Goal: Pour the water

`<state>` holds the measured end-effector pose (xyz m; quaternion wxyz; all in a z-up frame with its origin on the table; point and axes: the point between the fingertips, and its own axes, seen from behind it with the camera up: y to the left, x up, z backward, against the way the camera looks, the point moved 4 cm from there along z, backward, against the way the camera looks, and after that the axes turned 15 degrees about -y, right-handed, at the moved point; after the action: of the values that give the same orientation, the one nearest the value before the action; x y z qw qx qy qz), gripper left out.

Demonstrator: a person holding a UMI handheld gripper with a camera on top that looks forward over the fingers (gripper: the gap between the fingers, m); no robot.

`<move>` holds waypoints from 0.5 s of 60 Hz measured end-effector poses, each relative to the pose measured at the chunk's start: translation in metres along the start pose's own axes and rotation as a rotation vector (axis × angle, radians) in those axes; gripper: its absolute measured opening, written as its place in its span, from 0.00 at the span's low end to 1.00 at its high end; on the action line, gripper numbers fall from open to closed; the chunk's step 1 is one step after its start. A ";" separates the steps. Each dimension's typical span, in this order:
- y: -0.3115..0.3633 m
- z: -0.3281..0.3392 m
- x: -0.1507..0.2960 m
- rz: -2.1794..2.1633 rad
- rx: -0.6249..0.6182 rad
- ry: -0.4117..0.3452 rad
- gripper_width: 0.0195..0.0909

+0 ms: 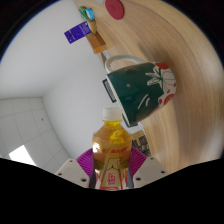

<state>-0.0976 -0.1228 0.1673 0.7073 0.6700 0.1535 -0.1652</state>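
A small bottle [111, 145] of yellow-orange drink with a yellow cap sits between my fingers, and my gripper [111, 165] is shut on it, both purple pads [85, 158] pressing its sides. The whole view is tilted. Just beyond the bottle's cap stands a dark green mug [140, 88] with a white pattern and a handle, resting on the light wooden table [185, 60]. The bottle's cap is close to the mug's rim, a little short of it. No liquid is seen leaving the bottle.
Farther along the table lie a purple packet [76, 33], an orange-brown box [96, 41], a small green item [87, 13] and a red round lid [115, 8]. A white wall and floor [35, 90] lie past the table's edge.
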 end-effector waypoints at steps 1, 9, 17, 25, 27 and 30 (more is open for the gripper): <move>0.002 0.001 0.000 -0.019 -0.001 0.003 0.34; 0.004 0.001 -0.003 -0.057 -0.025 0.015 0.34; 0.013 0.015 -0.017 0.137 0.032 0.071 0.34; 0.115 0.025 0.019 0.631 0.276 -0.050 0.34; 0.141 0.028 0.037 0.803 0.344 -0.107 0.34; 0.168 0.034 0.065 1.058 0.423 -0.191 0.34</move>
<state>0.0344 -0.1506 0.2915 0.5549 0.7646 -0.3034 0.1243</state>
